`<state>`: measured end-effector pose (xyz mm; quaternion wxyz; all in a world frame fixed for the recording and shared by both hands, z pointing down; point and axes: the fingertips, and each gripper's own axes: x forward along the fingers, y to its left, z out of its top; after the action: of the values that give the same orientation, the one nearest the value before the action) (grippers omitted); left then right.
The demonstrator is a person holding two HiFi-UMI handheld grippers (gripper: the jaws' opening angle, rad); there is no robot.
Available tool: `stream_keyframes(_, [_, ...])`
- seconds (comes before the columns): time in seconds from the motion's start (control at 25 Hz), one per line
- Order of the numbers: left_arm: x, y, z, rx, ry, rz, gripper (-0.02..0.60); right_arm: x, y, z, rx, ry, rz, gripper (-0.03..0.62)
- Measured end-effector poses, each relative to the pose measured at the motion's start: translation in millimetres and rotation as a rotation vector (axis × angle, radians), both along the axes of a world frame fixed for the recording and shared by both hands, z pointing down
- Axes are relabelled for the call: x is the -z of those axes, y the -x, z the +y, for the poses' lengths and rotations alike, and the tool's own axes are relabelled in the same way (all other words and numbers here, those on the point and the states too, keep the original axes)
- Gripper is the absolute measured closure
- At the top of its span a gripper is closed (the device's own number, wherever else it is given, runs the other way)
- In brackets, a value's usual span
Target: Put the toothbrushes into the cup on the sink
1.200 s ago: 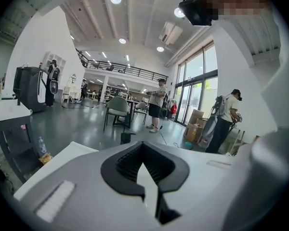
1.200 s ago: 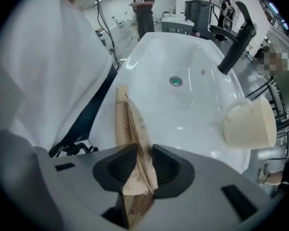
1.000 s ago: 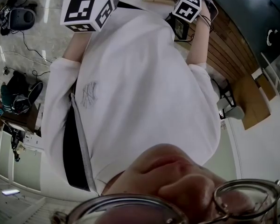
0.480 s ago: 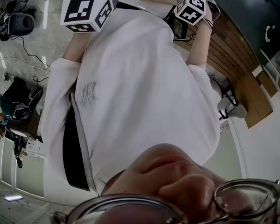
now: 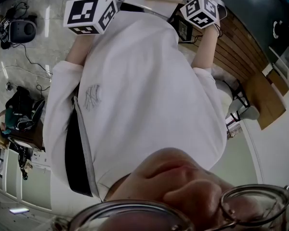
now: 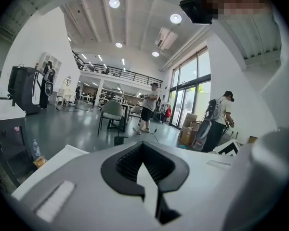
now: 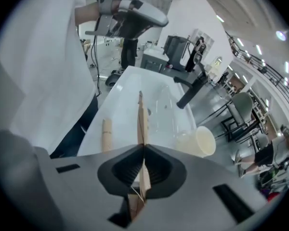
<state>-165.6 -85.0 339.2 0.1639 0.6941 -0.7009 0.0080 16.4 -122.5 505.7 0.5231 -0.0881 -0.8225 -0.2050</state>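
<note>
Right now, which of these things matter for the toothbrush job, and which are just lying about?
Job: right gripper, just closed on a toothbrush; second toothbrush on the sink rim; cup.
Just about: tap; chair; boxes.

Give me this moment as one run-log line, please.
right gripper: just closed on wooden toothbrush over sink | left gripper: shut, empty | second toothbrush: on sink rim | cup: empty

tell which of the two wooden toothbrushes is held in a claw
The pale wooden toothbrush pinched in the right claw; the other toothbrush lies on the white sink rim.
</note>
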Motion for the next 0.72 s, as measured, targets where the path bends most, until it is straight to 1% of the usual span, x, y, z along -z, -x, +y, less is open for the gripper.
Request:
stream_keyframes(0.48, [5.7, -17.0, 8.7, -0.066, -0.018, 0.002, 0.575, 59.6, 22.4, -4.4, -0.242, 0.039, -0.379, 0.580])
stream_keyframes(0.72, [7.2, -24.6, 11.5, -0.096, -0.026, 0.003, 0.575, 102.0, 27.0, -13.1, -0.401, 0.096, -0.633, 0.580])
